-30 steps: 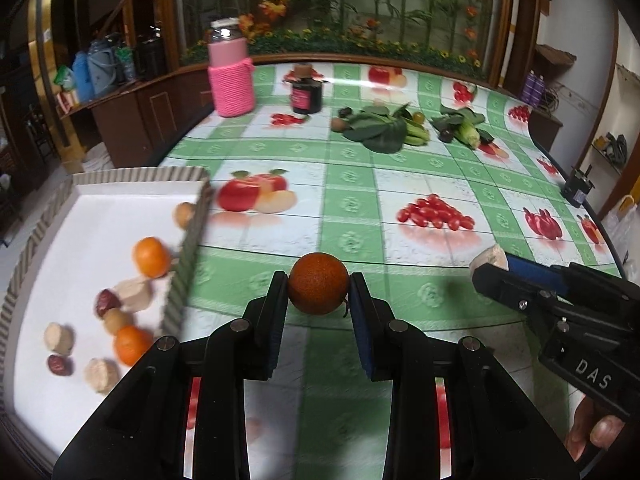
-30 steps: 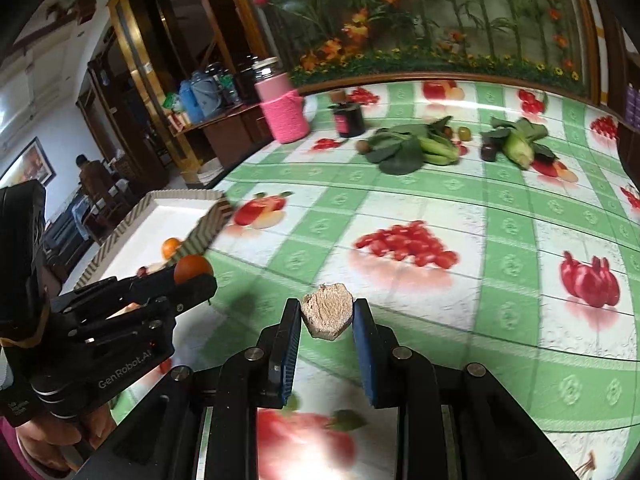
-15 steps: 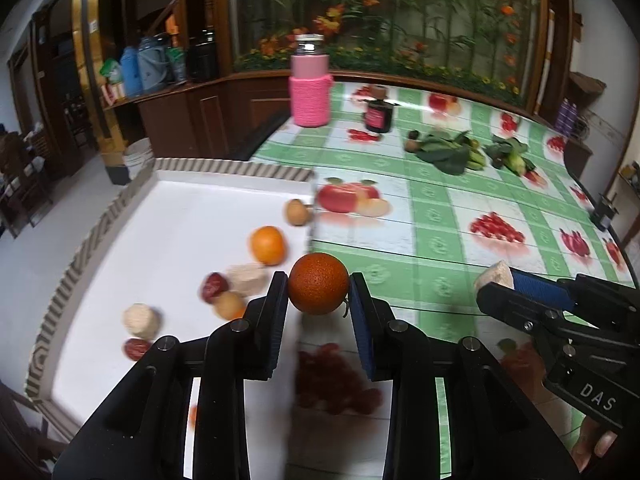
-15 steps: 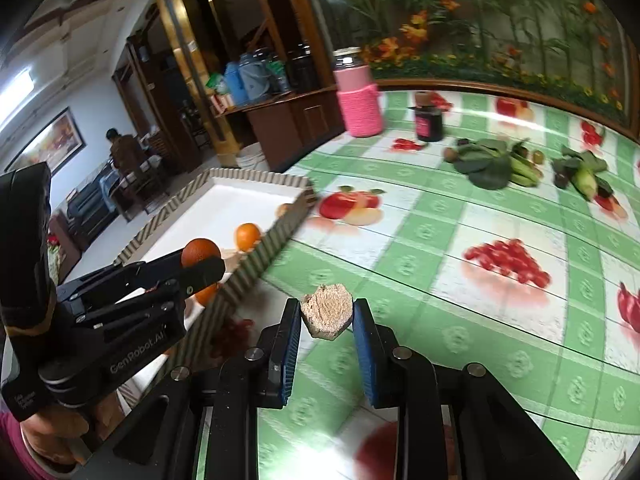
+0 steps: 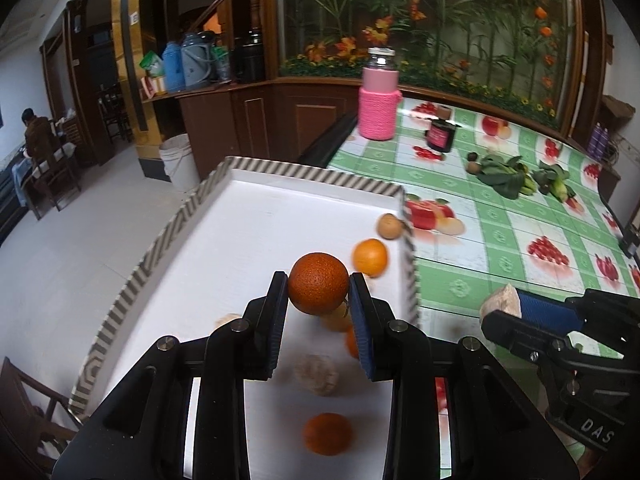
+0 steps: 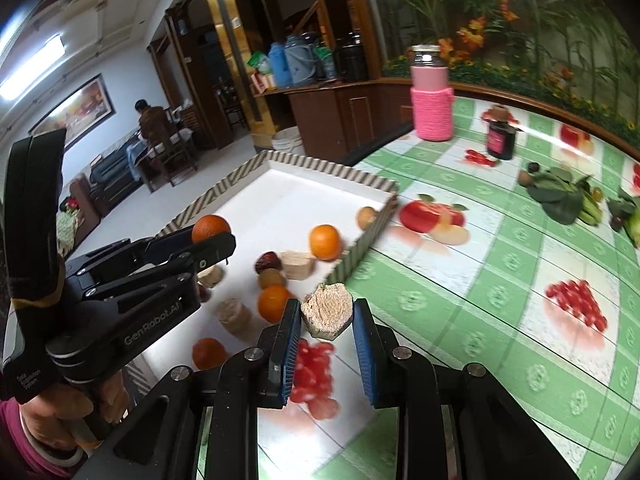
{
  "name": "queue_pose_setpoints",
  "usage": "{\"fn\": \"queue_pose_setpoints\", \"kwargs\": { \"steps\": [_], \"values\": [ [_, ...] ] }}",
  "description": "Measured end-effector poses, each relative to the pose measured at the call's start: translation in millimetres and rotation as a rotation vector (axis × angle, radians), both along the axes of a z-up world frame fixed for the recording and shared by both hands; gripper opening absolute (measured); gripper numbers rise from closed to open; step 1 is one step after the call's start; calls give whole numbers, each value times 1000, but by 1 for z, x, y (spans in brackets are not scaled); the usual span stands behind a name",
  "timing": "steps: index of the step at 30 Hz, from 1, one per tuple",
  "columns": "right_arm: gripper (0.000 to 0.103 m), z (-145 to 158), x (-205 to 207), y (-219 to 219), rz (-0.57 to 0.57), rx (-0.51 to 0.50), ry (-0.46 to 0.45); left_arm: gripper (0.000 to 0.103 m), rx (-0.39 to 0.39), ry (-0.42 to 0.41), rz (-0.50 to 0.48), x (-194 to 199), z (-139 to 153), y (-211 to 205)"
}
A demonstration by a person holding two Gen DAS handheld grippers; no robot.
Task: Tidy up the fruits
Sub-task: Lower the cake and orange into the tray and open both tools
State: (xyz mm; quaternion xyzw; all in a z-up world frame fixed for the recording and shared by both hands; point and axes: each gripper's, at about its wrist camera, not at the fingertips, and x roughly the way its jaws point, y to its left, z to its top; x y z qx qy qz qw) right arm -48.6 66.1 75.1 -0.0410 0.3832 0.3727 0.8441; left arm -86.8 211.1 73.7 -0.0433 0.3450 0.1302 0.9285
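Note:
A white tray with a striped rim (image 5: 312, 174) (image 6: 320, 164) lies on the table's left end. In it are several fruits, among them an orange (image 5: 370, 257) (image 6: 325, 242) and a brown round fruit (image 5: 390, 226). My left gripper (image 5: 319, 300) hangs over the tray, shut on a dark orange (image 5: 318, 284). The right wrist view shows that same gripper (image 6: 212, 240) with its orange (image 6: 210, 226). My right gripper (image 6: 327, 308) is shut on a beige cut chunk (image 6: 326, 316), just over the tray's right rim. It enters the left wrist view (image 5: 504, 312) from the right.
A green checked cloth with fruit prints (image 5: 500, 240) covers the table. At the back stand a pink knitted bottle (image 5: 378, 108) and a dark jar (image 5: 440, 136), with leafy greens (image 5: 504, 176) to their right. A person (image 6: 150, 120) sits far off in the room.
Both grippers have swung left. The left one went from over the cloth to over the tray, the right one to the tray's right rim. Each keeps its hold.

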Motion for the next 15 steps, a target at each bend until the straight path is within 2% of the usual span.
{"fn": "queue_pose_setpoints", "kwargs": {
  "steps": [7,15],
  "values": [
    [25,-4,1,29,57,-19,5,30,-5,12,39,0,-3,25],
    [25,-12,-1,54,113,-38,22,30,-58,44,77,7,-8,57]
  ]
}}
